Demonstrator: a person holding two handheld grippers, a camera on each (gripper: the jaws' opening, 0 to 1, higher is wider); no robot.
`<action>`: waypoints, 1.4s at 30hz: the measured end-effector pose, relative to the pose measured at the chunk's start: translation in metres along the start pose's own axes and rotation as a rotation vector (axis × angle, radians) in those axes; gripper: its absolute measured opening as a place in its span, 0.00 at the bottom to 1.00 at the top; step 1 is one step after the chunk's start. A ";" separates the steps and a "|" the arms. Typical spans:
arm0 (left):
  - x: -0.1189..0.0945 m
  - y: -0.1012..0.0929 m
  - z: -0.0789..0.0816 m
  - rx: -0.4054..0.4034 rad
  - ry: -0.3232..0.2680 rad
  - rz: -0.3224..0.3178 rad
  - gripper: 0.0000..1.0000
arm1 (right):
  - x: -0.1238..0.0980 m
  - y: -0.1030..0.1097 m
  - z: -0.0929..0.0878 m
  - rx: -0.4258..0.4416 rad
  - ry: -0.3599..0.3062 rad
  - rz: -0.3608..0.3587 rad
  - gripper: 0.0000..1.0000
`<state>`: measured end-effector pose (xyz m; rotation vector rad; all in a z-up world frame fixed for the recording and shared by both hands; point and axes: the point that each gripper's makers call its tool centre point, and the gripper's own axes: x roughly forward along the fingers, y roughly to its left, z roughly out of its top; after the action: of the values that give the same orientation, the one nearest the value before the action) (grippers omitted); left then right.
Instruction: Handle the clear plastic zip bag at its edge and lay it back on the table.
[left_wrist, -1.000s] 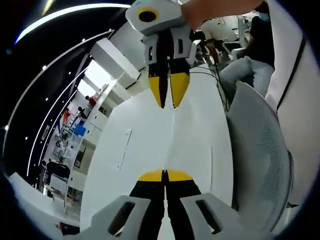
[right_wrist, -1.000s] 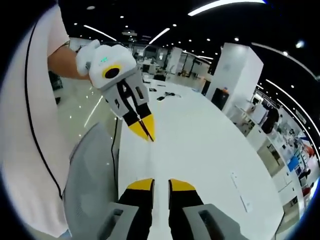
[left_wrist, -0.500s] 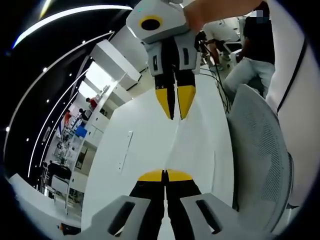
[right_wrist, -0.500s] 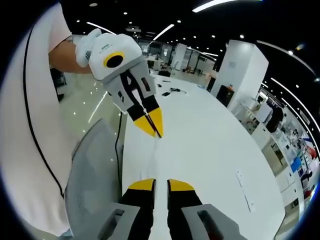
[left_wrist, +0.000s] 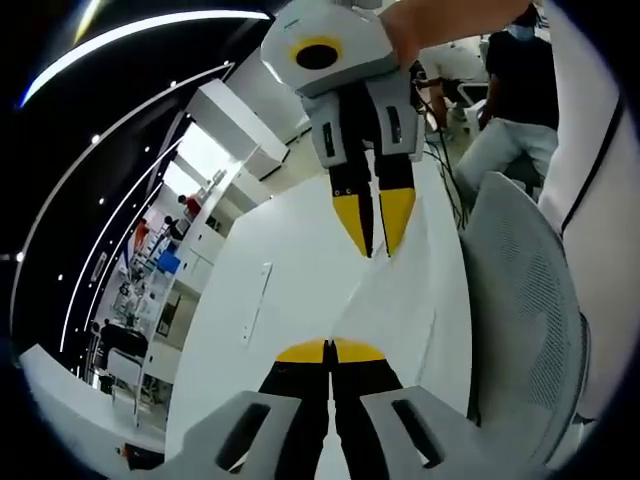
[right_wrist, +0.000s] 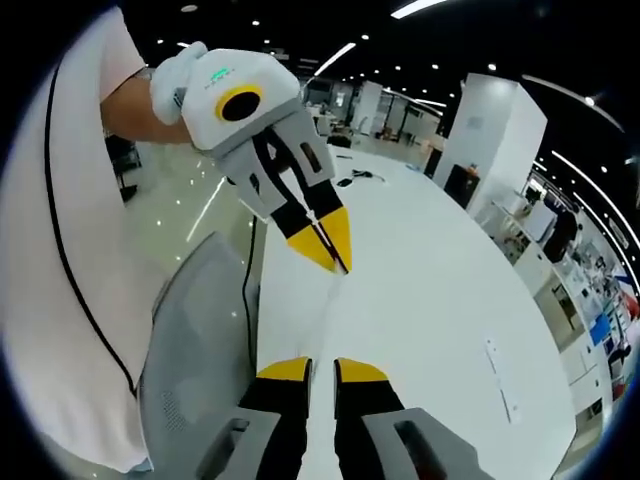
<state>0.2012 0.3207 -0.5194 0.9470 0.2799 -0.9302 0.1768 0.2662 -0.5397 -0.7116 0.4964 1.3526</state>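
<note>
Change: in the left gripper view the right tongs loom larger and lower than one second ago; in the right gripper view the left tongs have likewise drawn nearer; the gap between the two has closed.

The clear plastic zip bag shows only edge-on, as a thin line running between the two pairs of tongs, above the counter along the edge beside the chair; it is not yet laid down.

Judgement: slack is being given to the bag, ahead of lowering it.

Left tongs: clenched on the bag's edge. Right tongs: jaws slightly apart, with the bag's edge running into the gap; whether they pinch it I cannot tell.

Count: two tongs; one bag; one counter; one mesh chair; one flat strip on the counter.
</note>
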 end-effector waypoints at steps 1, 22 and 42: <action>0.000 0.000 0.001 0.000 -0.001 0.002 0.00 | 0.001 0.000 0.000 0.001 0.001 0.000 0.05; -0.003 0.000 0.012 -0.038 -0.023 0.008 0.00 | 0.006 0.007 -0.006 0.029 0.013 0.017 0.00; 0.000 -0.003 0.006 -0.094 -0.015 -0.035 0.00 | 0.003 0.003 -0.008 0.020 0.020 0.005 0.00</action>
<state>0.1977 0.3147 -0.5181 0.8508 0.3256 -0.9482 0.1749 0.2626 -0.5481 -0.7081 0.5273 1.3447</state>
